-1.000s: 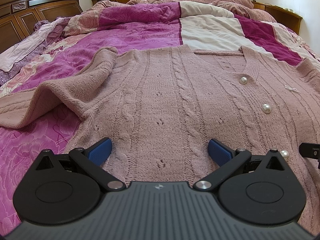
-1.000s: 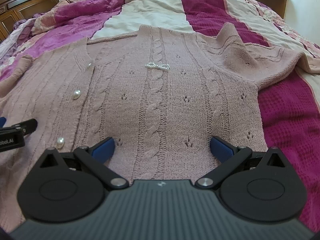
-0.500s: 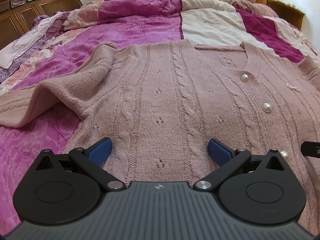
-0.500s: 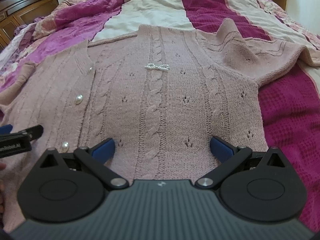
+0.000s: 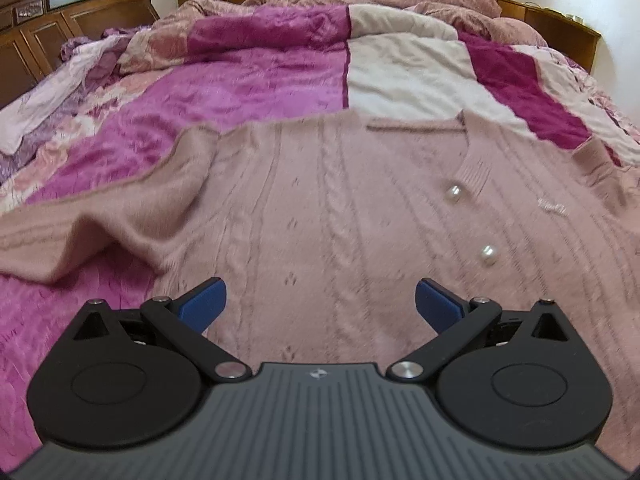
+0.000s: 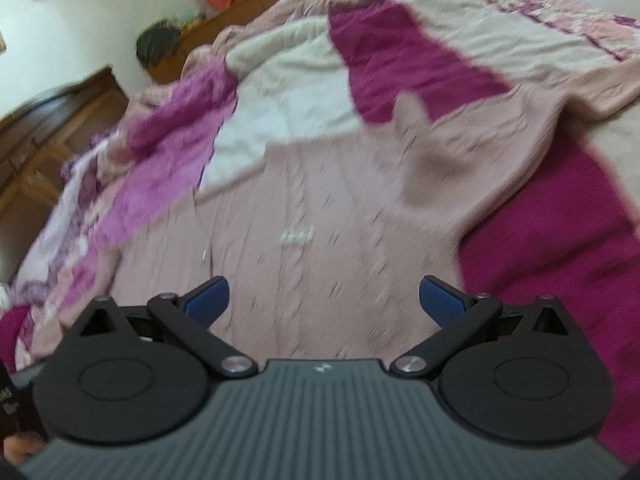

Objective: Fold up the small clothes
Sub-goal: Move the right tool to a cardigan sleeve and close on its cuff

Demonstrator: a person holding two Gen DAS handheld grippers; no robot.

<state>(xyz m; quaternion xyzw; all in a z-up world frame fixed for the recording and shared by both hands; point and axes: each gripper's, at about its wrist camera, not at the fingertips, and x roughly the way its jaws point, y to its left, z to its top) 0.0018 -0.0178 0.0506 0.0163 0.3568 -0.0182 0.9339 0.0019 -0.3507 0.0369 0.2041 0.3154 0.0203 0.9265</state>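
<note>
A dusty-pink cable-knit cardigan (image 5: 320, 208) with pearl buttons (image 5: 489, 255) lies flat on the bed, front up, hem toward me. It also shows, blurred, in the right wrist view (image 6: 340, 220). Its left sleeve (image 5: 100, 224) lies out to the left, its right sleeve (image 6: 540, 120) out to the right. My left gripper (image 5: 320, 304) is open and empty above the left half of the hem. My right gripper (image 6: 324, 300) is open and empty above the right half, tilted.
The bed is covered by a patchwork quilt (image 5: 260, 72) of magenta, pink and cream. A dark wooden headboard (image 5: 60, 16) stands at the left and a wooden footboard (image 5: 556, 28) at the far end. A dark bag (image 6: 158, 42) sits on a far shelf.
Both grippers have moved forward over the cardigan. The right gripper has rolled and swung, so its view is tilted and blurred. Both stay open.
</note>
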